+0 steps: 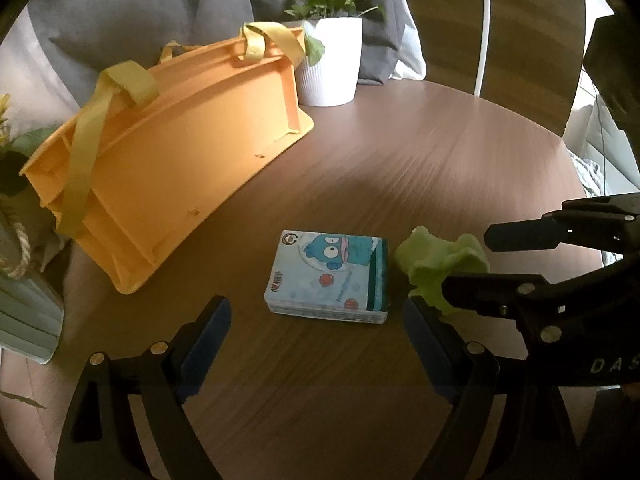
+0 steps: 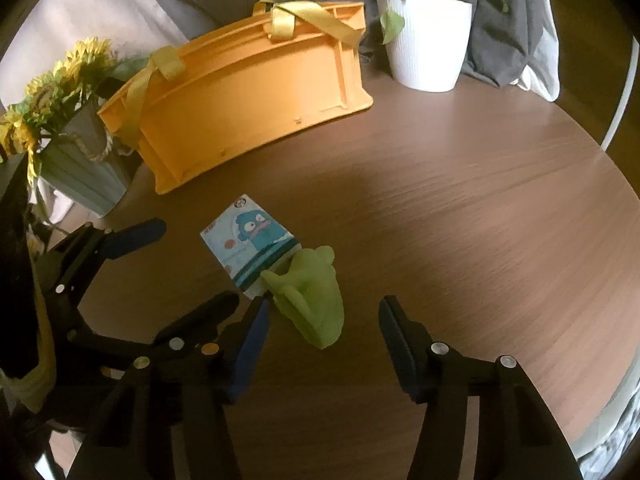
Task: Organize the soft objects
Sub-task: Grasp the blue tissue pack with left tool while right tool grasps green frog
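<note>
While both grippers are hanging low over the round wooden table (image 1: 400, 168), nothing is being gripped yet. Left gripper (image 1: 320, 344) is standing wide, jaws framing the blue cartoon tissue pack (image 1: 332, 276) from the near side, pads clear of it on both sides. The pack is lying flat near the table's middle.

Right gripper (image 2: 324, 344) is sitting at a medium gap, narrower than the left. The green soft toy (image 2: 312, 300) is lying between and just ahead of its fingertips; the left pad is looking very close to the toy, the right pad is standing clear. Can't tell if the left pad is actually touching. No squeeze is showing, so I'm reading it as not holding.

The toy is resting on the table right against the tissue pack's short edge, overlapping it slightly in the right wrist view. In the left wrist view the right gripper's fingers (image 1: 500, 236) are straddling the toy from the right.

The orange basket (image 2: 248, 92) with yellow straps (image 2: 312, 20) is lying tipped on its side further back, well apart from both soft items. A white pot with a green plant (image 2: 428, 44) is standing just beside the basket's far end. A grey planter with sunflowers (image 2: 76, 160) is sitting at the basket's other end, by the table edge. Grey cushions (image 1: 140, 8) are showing behind the table.
</note>
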The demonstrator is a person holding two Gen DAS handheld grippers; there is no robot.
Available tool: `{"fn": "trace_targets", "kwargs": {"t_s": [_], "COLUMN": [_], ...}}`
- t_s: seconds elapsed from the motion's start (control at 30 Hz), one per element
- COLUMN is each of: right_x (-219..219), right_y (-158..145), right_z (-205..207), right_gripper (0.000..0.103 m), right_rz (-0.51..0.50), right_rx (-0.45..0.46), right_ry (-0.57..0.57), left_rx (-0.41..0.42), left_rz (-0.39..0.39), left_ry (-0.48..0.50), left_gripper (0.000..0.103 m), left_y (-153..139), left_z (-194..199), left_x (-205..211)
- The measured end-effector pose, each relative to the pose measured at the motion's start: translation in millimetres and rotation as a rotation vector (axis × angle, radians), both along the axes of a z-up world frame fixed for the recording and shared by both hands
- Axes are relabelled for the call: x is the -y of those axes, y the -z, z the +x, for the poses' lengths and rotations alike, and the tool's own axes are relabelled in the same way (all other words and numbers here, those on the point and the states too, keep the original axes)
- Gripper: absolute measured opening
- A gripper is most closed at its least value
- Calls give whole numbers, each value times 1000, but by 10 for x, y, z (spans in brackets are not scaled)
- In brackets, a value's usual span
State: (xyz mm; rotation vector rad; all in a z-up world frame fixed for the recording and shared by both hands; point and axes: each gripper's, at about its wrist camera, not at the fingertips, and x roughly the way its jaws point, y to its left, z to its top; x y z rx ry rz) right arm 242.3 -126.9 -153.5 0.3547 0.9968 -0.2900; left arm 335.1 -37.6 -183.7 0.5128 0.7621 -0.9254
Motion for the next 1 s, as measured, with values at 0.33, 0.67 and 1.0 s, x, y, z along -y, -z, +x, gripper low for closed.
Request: {"fn": "trace_targets", "kwargs": {"t_s": [0.33,0.67,1.0], "right_x": [17,17,71], "right_y": [100,130,128], "right_z": [83,122,107], "right_gripper": [50,38,37], "right_rz": [25,51,53], "right_rx": [-5,19,23], "right_ry": [-29,-65,-69], "left_rx": [-9,-20,-14], "left_rz": [5,-13,-32], "left_ry": [11,15,-38], "left_gripper": [88,73,71], "left_y": [118,141,127], "left_z": [39,52,22], "left_x": [73,96,100]}}
